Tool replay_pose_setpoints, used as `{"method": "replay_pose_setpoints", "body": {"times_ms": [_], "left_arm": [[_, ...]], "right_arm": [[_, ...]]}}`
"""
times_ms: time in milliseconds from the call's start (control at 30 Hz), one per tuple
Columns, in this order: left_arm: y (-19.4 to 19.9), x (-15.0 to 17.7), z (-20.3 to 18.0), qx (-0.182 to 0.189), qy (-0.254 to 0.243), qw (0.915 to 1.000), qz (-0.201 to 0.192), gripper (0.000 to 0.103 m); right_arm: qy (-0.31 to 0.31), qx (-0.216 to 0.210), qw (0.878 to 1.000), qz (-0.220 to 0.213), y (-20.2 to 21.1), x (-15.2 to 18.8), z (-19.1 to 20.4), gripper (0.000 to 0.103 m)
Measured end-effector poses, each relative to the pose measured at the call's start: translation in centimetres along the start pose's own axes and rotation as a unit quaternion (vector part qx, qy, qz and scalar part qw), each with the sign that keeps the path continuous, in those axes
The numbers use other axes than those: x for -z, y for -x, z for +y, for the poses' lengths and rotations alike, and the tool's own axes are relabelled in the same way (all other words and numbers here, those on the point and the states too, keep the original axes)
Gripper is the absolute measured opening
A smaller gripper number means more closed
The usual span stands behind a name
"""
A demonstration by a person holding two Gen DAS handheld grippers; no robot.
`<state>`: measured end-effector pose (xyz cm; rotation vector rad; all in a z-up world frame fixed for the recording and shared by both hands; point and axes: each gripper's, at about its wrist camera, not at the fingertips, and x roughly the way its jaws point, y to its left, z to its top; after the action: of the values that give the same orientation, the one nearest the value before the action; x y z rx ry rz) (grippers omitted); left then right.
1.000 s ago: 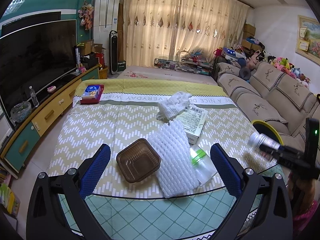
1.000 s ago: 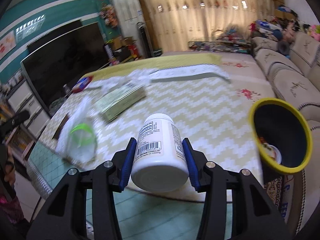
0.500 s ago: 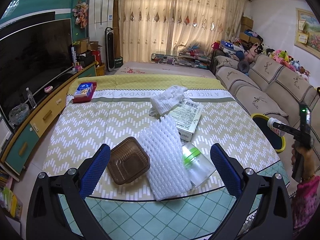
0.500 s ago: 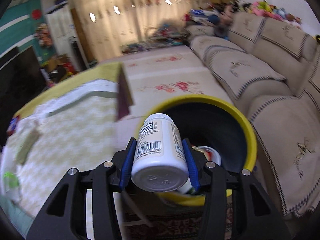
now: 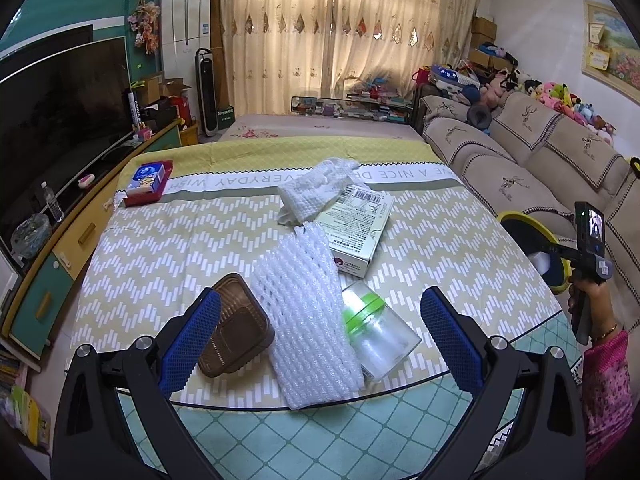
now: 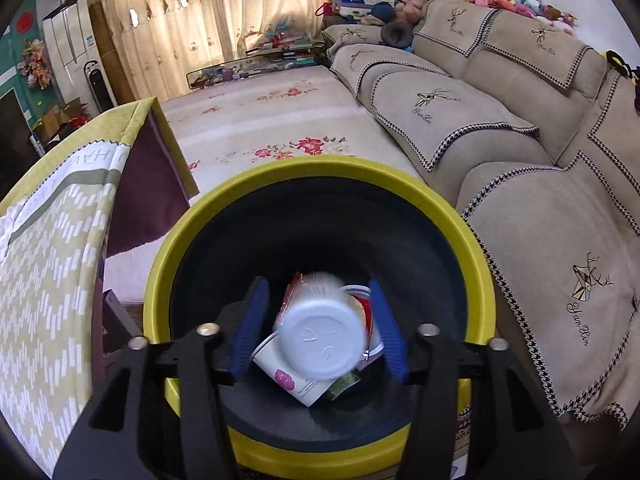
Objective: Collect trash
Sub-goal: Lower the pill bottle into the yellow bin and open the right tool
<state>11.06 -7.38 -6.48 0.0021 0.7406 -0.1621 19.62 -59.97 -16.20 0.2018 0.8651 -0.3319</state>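
Curtains glow at the far end of the living room, with a long sofa (image 6: 460,120) on one side and a big TV (image 5: 60,108) on the other. Between them sits the surface (image 5: 168,264) under a zigzag cloth.

The right claw (image 6: 316,320) hangs over the yellow bin (image 6: 320,168) beside the sofa. Its jaws have just been opening, and the white bottle (image 6: 320,340) is between them, blurry, with gaps on both sides. It looks let go and dropping into the bin, where cups and wrappers already lie.

The left claw (image 5: 320,336) is wide open with nothing in it, low over the near edge. Below it lie a brown tray (image 5: 240,332), a white foam net (image 5: 304,312), a clear jar with a green ring (image 5: 376,332) and a paper box (image 5: 356,224). A second foam net (image 5: 316,192) and a red and blue box (image 5: 148,180) lie farther back.

What could go wrong: the bottle could hit the trash inside and bounce, though the bin looks deep. The clear jar lies on its side, so a bump could roll it off the edge. The foam net is soft and may slip from a pinch.

The cloth reads "EVERYDAY" and "A NICE", upside down. The sofa covers say something like "Yan Xin". The paper box has a barcode.
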Motion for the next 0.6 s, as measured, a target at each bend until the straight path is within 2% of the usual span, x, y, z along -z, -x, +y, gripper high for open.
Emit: {"method": "replay_pose_setpoints", "body": {"times_ms": [367, 533, 600], "left_arm": [[-1.3, 0.6, 0.0, 0.011, -0.008, 0.9997, 0.020, 0.098], [-1.0, 0.4, 1.3, 0.021, 0.002, 0.9996, 0.018, 0.093], [-0.8, 0.3, 2.1, 0.022, 0.004, 0.9996, 0.017, 0.086]], "right_arm": [[0.022, -0.013, 1.000, -0.011, 2.0, 0.8, 2.0, 0.055], [0.026, -0.021, 0.999, -0.013, 2.7, 1.1, 2.6, 0.055], [0.026, -0.024, 0.999, -0.013, 2.8, 1.1, 2.7, 0.055]]}}
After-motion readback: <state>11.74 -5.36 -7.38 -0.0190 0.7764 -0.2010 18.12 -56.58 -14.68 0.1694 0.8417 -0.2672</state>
